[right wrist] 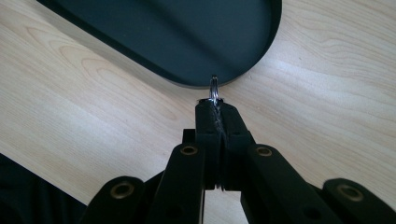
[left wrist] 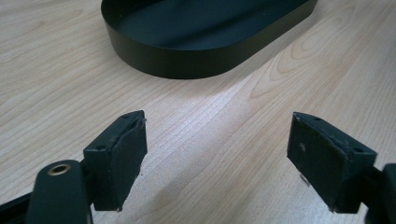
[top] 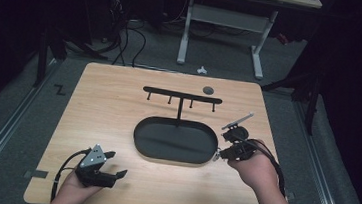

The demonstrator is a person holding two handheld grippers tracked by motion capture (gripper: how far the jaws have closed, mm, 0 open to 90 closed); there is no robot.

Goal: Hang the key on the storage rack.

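Note:
A black oval tray [top: 174, 154] lies mid-table, its wall [left wrist: 187, 63] and its rim [right wrist: 252, 65] near both grippers. A black rack with several hooks [top: 182, 96] stands on a post at the tray's far side. My right gripper [top: 218, 155] hovers at the tray's right end, shut on a small silver ring [right wrist: 214, 88] that sticks out edge-on from its tips [right wrist: 215, 105]. Low at the table's near left, my left gripper [top: 115, 165] stands open with bare wood between its pads [left wrist: 123, 154].
A small dark disc [top: 208, 90] lies near the table's far edge, right of the rack. The wooden table [top: 108, 110] ends close behind both hands. Beyond it stand a white desk frame [top: 224, 18] and floor cables [top: 124, 41].

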